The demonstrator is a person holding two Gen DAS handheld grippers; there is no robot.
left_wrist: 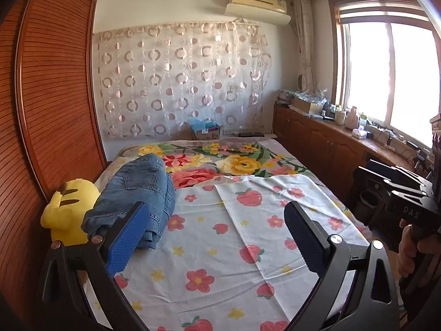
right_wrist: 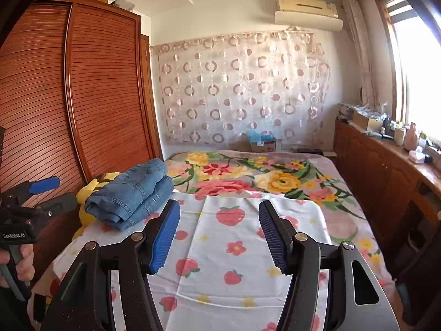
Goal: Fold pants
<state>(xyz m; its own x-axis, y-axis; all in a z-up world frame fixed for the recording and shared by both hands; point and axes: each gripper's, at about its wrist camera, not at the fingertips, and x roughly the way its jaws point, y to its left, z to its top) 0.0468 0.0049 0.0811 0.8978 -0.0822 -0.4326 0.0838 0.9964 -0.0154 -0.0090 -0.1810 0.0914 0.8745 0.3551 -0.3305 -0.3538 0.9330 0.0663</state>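
Along the left edge of the bed [right_wrist: 317,162], the folded pants [left_wrist: 137,190] lay in a thick blue denim bundle on the strawberry-print sheet [left_wrist: 248,248], touching the yellow plush toy [left_wrist: 69,207] that sat between them and the wooden wardrobe [left_wrist: 49,82]. You held your left gripper [left_wrist: 217,234] above the near part of the bed with its jaws wide apart and nothing between them; its left blue pad overlapped the near end of the pants in that view, though you could not tell whether it touched the cloth. Your right gripper [right_wrist: 217,231] also hung over the sheet, jaws apart and empty, with the pants off to its left and apart from it. Beyond the sheet, toward the far edge of the bed, the flowered blanket [right_wrist: 248,176] lay flat. Your right hand [left_wrist: 413,242] showed at the right side of the left wrist view, gripping its handle.
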